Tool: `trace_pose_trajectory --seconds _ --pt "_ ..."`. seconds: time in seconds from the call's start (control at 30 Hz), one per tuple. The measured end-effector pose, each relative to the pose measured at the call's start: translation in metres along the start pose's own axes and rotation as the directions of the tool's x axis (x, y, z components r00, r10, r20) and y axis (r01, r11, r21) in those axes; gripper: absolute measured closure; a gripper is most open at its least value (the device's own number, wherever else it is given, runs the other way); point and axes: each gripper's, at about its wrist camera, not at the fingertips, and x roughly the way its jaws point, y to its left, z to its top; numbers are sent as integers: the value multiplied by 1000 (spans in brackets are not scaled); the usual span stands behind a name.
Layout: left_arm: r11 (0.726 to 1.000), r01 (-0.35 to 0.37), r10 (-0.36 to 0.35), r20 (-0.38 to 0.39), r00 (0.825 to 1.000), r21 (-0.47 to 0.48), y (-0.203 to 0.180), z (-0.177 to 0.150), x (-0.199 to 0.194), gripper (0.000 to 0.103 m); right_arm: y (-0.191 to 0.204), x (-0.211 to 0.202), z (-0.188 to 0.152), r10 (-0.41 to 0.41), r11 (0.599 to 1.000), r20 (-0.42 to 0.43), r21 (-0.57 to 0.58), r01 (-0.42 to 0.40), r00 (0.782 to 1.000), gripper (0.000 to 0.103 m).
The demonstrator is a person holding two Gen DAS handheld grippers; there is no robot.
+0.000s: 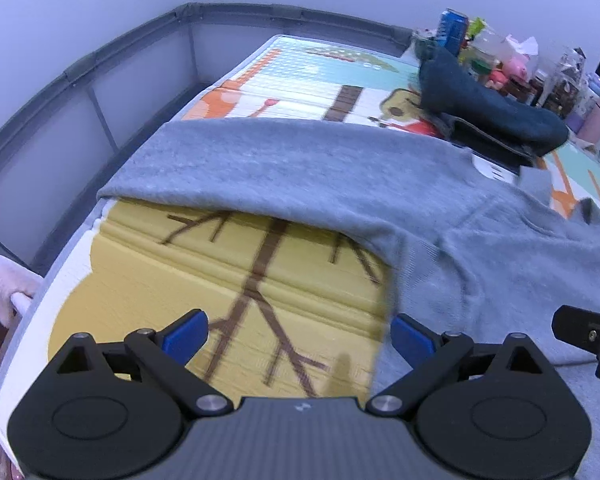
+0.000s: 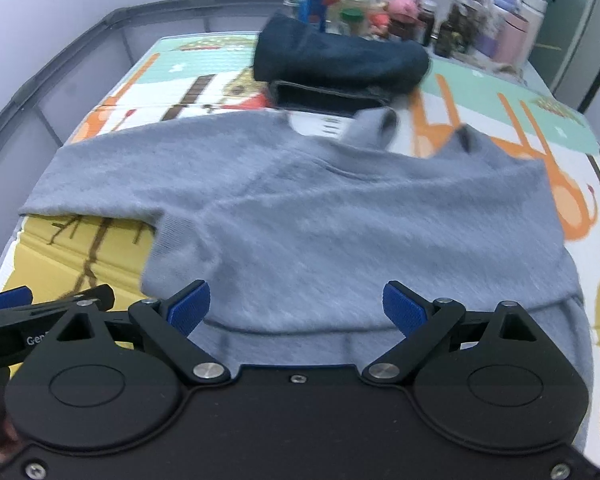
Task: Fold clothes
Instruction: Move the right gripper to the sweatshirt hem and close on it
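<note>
Grey sweater (image 2: 340,216) lying spread on play mat (image 1: 236,280), left gripper (image 1: 300,340) and right gripper (image 2: 296,308) hovering wide apart, gripping nothing

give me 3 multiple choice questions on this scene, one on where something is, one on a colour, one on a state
1. Where is the dark blue folded garment?
A. beyond the grey sweater
B. under the grey sweater
C. in the right gripper

2. What colour is the sweater spread on the mat?
A. red
B. grey
C. green

3. How is the left gripper?
A. shut on the sweater
B. shut on a can
C. open, holding nothing

Answers: 1 A, it lies farther back on the mat; 2 B, the knit is plainly grey; 3 C, its blue pads stand wide apart over the mat.
</note>
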Motion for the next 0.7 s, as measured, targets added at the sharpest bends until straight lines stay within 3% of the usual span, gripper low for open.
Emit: trace_pose_trajectory --seconds 0.23,0.63,0.7 --pt "998 -46 46 -12 999 -51 56 30 30 4 57 23 30 15 997 27 -76 -13 1000 12" --pt "984 -82 76 -41 996 -159 136 57 68 4 163 81 67 117 930 17 -351 -104 993 30" --pt "978 -68 60 -49 997 -196 149 62 72 5 179 91 70 122 914 6 -389 -110 992 40"
